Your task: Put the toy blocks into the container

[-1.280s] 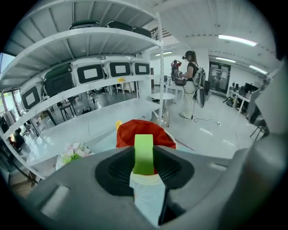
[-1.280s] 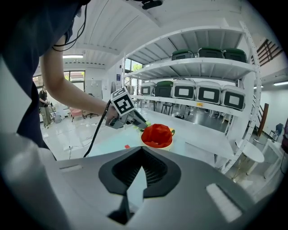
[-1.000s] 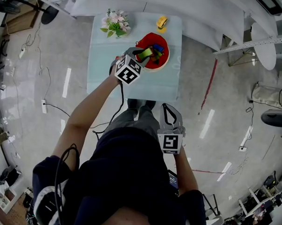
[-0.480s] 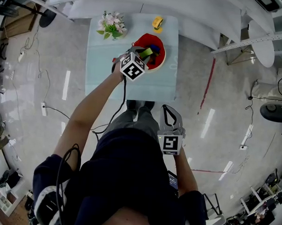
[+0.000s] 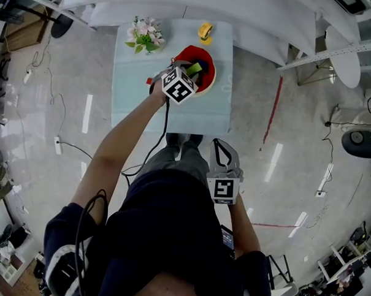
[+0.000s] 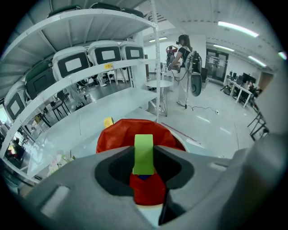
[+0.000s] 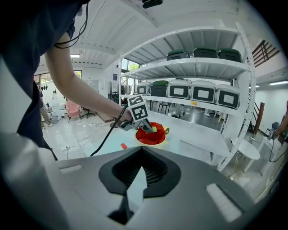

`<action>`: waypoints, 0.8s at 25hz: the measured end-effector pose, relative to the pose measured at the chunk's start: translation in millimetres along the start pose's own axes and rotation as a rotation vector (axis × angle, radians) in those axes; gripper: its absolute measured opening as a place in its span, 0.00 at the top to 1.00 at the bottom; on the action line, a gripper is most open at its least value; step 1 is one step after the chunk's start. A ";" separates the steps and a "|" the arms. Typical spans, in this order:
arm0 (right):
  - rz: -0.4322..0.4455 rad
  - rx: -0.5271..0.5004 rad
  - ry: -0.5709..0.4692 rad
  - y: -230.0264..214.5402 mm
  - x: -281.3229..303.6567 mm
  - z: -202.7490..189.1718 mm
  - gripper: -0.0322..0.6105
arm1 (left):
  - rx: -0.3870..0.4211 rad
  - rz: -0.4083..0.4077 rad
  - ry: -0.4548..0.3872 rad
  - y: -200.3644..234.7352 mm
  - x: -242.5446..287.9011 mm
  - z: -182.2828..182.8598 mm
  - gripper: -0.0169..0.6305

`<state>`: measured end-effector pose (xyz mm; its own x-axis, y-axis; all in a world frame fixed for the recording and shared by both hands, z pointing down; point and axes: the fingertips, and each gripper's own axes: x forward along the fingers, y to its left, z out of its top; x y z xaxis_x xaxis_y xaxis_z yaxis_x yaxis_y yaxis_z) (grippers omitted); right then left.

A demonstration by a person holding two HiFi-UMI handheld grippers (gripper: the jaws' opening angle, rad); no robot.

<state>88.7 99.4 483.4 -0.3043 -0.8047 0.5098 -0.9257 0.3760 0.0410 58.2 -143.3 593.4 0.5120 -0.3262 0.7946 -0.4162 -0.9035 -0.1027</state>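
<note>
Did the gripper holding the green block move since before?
Yes. The left gripper, shut on the green block, shifted right, further over the red bowl.

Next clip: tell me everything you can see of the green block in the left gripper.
The green block is a plain, matte, bright-green slab with straight edges; it may be painted wood or plastic. It stands upright between the jaws of the left gripper, which press on its two sides. It hangs over the red container, above a blue piece inside, apparently touching only the jaws.

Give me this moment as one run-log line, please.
left gripper: shut on green block, over red container | right gripper: shut, empty
</note>
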 end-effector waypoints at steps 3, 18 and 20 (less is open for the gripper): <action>-0.001 0.003 0.000 0.0 0.2 0.8 0.95 | 0.005 -0.004 0.020 -0.1 3.3 -1.4 0.77; -0.007 0.009 0.014 -1.8 -1.6 -4.4 0.95 | 0.042 0.022 0.007 1.3 14.3 0.3 0.76; -0.009 0.011 0.015 -2.4 -1.6 -4.5 0.95 | 0.042 0.028 -0.004 2.0 13.8 1.6 0.76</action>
<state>92.4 101.8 486.4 -0.2931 -0.8011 0.5219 -0.9307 0.3641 0.0363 65.6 -150.1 603.2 0.5035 -0.3528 0.7887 -0.3988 -0.9047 -0.1501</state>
